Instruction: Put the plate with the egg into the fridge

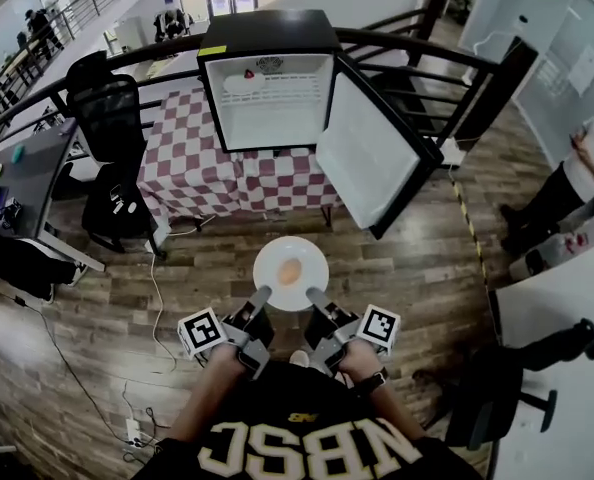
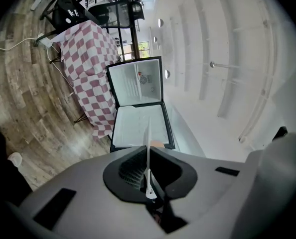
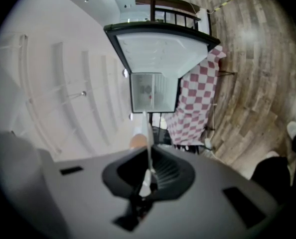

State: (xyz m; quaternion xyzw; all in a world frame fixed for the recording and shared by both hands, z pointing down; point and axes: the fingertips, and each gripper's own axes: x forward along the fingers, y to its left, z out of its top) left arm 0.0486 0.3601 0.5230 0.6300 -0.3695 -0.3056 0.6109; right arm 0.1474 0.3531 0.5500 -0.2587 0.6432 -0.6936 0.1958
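A white plate [image 1: 273,255] with a brown egg [image 1: 289,270] on it hangs level above the wood floor, in front of the fridge. My left gripper [image 1: 260,296] is shut on the plate's near-left rim and my right gripper [image 1: 313,295] is shut on its near-right rim. In the left gripper view the plate [image 2: 148,141] shows edge-on between the jaws, the egg [image 2: 158,144] just peeking beside it. The right gripper view shows the plate's edge [image 3: 146,133] and the egg [image 3: 137,141] the same way. The small black fridge [image 1: 268,40] stands open on a checkered table, its inside white.
The fridge door [image 1: 367,158] swings out to the right, toward me. The red-and-white checkered cloth [image 1: 192,168] hangs to the floor. A black office chair [image 1: 112,128] stands left of the table, a dark railing [image 1: 427,63] runs behind, and a person [image 1: 577,183] stands at the right.
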